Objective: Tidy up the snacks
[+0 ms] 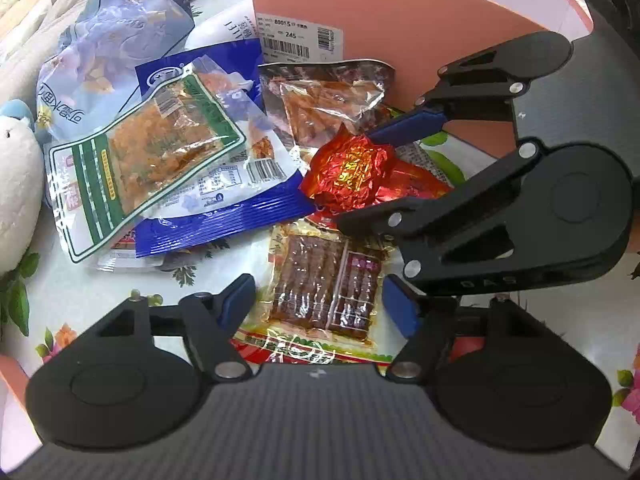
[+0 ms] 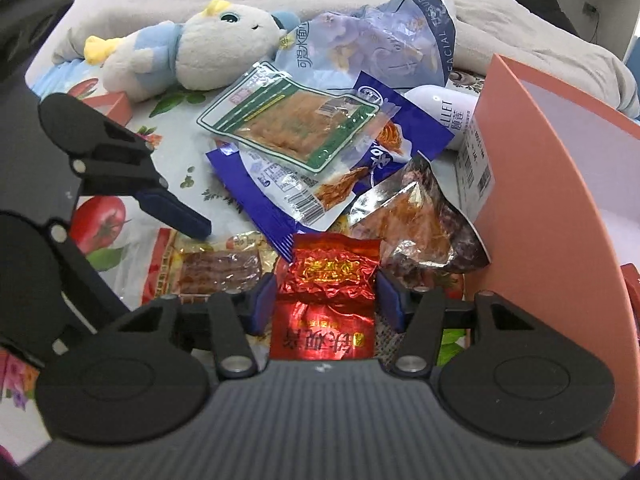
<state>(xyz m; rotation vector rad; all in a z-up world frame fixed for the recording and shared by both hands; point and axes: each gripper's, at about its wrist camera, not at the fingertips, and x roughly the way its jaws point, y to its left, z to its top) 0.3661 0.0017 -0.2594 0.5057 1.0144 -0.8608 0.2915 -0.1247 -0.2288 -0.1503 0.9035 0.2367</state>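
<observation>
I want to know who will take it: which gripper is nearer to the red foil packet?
Right. The right gripper has the red foil packet between its fingers. The left gripper is beside it, straddling the brown meat-strip packet.

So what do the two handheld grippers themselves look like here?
Both match: the left gripper and right gripper have matte black linkage arms with silver pivot pins, round black discs at the base, a ribbed dark grey body, and blue pads on the fingertips. Embossed lettering shows on the right one's linkage. No cables or sleeves visible.
</observation>
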